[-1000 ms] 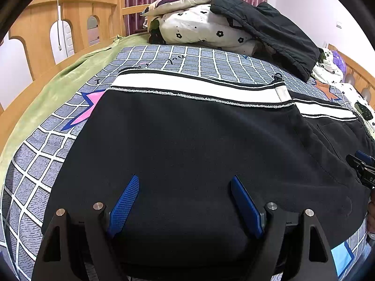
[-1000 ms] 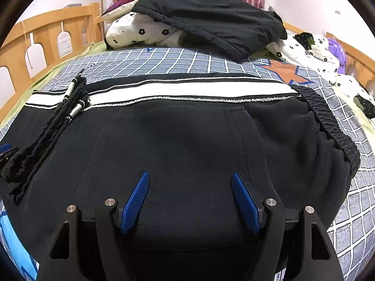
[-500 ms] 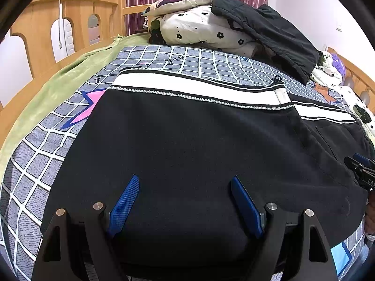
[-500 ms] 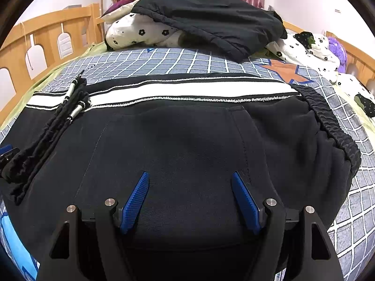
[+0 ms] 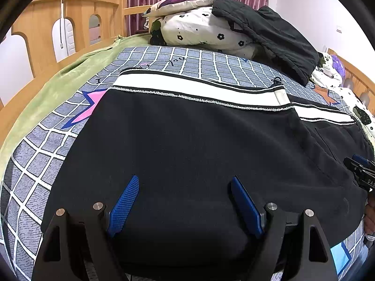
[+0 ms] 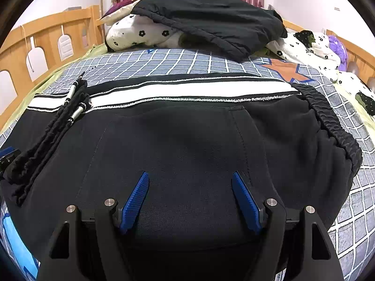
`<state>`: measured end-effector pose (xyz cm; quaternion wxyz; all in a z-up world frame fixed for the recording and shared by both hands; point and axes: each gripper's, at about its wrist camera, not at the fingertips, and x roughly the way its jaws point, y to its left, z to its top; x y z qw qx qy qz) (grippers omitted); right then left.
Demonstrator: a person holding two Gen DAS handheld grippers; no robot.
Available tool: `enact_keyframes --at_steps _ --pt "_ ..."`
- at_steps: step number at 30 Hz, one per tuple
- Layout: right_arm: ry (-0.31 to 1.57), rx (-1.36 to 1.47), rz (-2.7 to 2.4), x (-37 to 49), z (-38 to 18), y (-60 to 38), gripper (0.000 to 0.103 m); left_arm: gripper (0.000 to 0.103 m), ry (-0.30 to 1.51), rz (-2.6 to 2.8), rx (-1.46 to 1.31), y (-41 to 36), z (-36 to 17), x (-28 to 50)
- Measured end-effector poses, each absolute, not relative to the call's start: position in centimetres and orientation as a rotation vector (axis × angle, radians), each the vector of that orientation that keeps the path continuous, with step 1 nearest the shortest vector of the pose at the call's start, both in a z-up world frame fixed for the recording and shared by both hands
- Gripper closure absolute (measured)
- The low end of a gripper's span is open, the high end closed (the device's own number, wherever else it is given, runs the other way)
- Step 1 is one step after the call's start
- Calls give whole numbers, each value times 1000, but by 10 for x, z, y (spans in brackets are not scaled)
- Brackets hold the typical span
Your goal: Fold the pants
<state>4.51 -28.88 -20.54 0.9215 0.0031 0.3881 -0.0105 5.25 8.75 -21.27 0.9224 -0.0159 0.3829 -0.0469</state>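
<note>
Black pants [image 5: 187, 145] with a white side stripe [image 5: 187, 86] lie flat on the checked bedspread [image 5: 199, 58]. My left gripper [image 5: 185, 182] is open just above the leg part near its front edge. My right gripper [image 6: 191, 178] is open above the waist part [image 6: 187, 140]; the elastic waistband [image 6: 332, 126] is at the right and the drawstrings [image 6: 58, 121] lie at the left. The right gripper's tip [image 5: 361, 166] shows at the far right of the left wrist view.
A wooden bed rail [image 5: 58, 30] runs along the left. A flowered quilt [image 5: 206, 32] and a black jacket [image 6: 206, 16] are piled at the back. A green blanket [image 5: 58, 86] lies by the rail. More bedding [image 6: 311, 46] is at the right.
Both views have shifted very slightly; the pants look a little lower in the frames. Both grippers stay open.
</note>
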Motion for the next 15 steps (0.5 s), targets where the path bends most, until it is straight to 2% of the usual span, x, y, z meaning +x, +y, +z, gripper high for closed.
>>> enact_keyframes --at_steps 9,15 --pt "794 9 -21 45 -205 -289 30 24 725 -80 -97 96 -200 19" --pt "793 8 -21 44 -205 -290 30 24 717 -189 -435 152 -202 -23"
